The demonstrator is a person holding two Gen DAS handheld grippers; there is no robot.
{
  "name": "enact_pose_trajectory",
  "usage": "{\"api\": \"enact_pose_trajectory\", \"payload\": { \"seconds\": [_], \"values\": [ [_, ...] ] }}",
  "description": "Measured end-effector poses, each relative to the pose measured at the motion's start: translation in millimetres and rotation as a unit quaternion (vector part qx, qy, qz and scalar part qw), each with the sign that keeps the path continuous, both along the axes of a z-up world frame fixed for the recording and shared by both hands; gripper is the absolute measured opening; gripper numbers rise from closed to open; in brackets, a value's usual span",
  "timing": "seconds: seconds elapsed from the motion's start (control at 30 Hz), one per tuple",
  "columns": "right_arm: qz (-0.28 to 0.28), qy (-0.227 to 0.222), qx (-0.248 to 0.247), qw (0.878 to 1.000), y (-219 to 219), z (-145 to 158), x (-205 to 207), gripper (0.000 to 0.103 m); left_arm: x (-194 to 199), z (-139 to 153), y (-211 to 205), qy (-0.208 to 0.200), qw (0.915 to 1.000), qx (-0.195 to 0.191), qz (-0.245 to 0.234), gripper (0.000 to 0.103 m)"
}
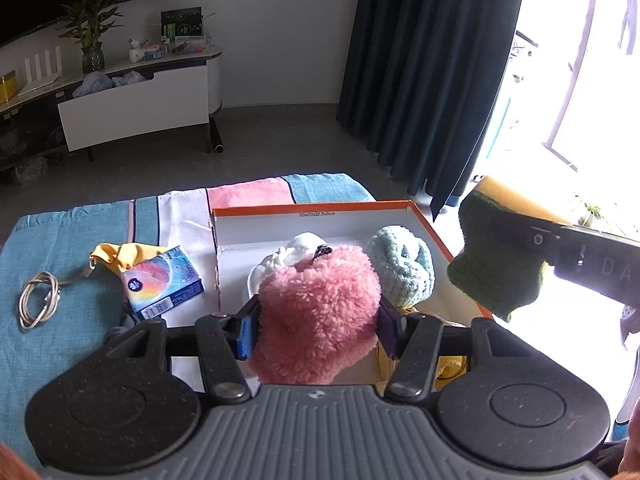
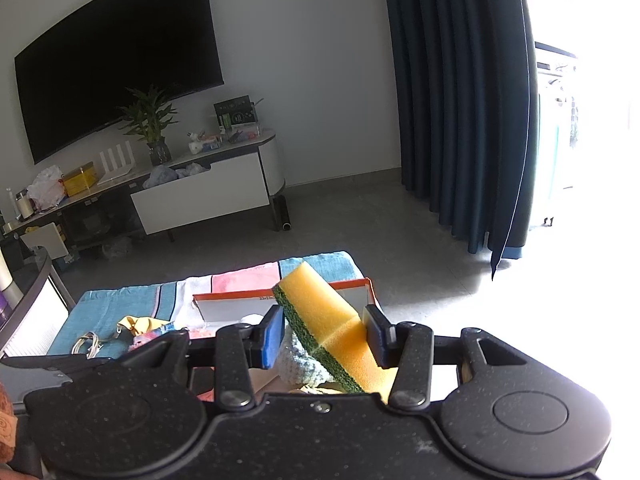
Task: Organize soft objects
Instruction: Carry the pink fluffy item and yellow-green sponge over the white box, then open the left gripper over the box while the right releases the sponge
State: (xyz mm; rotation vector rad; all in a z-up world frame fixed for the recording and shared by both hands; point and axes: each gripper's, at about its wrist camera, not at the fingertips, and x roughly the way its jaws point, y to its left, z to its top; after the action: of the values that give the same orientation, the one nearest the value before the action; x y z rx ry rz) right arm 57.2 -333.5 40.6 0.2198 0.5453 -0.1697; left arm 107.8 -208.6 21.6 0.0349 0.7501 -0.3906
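Step in hand, as I read it: both grippers carrying soft items to the box, w/ drop-off next.

Left gripper (image 1: 318, 326) is clamped on a pink fluffy plush (image 1: 318, 312), pads pressing into its 2 sides. Plush hangs over the near part of the orange-rimmed cardboard box (image 1: 256, 211), which sits on a striped towel (image 1: 60, 240) over the worktop. Already in the box: a light-blue knitted item (image 1: 402, 270) at the right, touching or just beside the plush in this view, and a white soft item (image 1: 298, 250) behind the plush, mostly hidden.

Right gripper (image 2: 326, 338) grips a yellow sponge w/ green scouring layer (image 2: 326, 320), held tilted, 1 end poking up past the fingers. From the left wrist view the sponge sits off the box's right edge, above rim level; not over the interior yet, I think.

Next move prob calls for: lower the plush into the free space at the box's front-left, then open up. Sponge needs to shift left over the box first, then drop into whatever gap stays free.

Left on the towel, outside the box: tissue pack (image 1: 162, 282), yellow cloth pouch (image 1: 116, 258) behind it, coiled cable (image 1: 38, 300) well apart to the left.
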Motion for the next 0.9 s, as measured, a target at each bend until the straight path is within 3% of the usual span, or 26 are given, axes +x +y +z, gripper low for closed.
{"api": "enact_pose_trajectory", "payload": {
  "seconds": [0.43, 0.5, 0.67, 0.9],
  "values": [
    [-0.004, 0.015, -0.009, 1.0, 2.9, -9.8, 14.7, 0.059, 14.2, -11.6, -5.7, 0.015, 0.9999, 0.0, -0.007, 0.059],
    [-0.001, 0.011, -0.008, 1.0, 3.6, -9.3, 13.7, 0.065, 15.6, -12.8, -6.5, 0.016, 0.9998, -0.003, -0.009, 0.061],
    [-0.006, -0.01, -0.004, 1.0, 2.1, -3.9, 8.8, 0.066, 16.6, -14.6, -9.8, 0.02, 0.9994, -0.013, -0.024, 0.064],
    [-0.001, -0.021, -0.002, 1.0, 1.6, 0.6, 5.7, 0.066, 13.8, -10.4, -10.9, 0.013, 0.9993, -0.021, -0.029, 0.083]
  ]
}}
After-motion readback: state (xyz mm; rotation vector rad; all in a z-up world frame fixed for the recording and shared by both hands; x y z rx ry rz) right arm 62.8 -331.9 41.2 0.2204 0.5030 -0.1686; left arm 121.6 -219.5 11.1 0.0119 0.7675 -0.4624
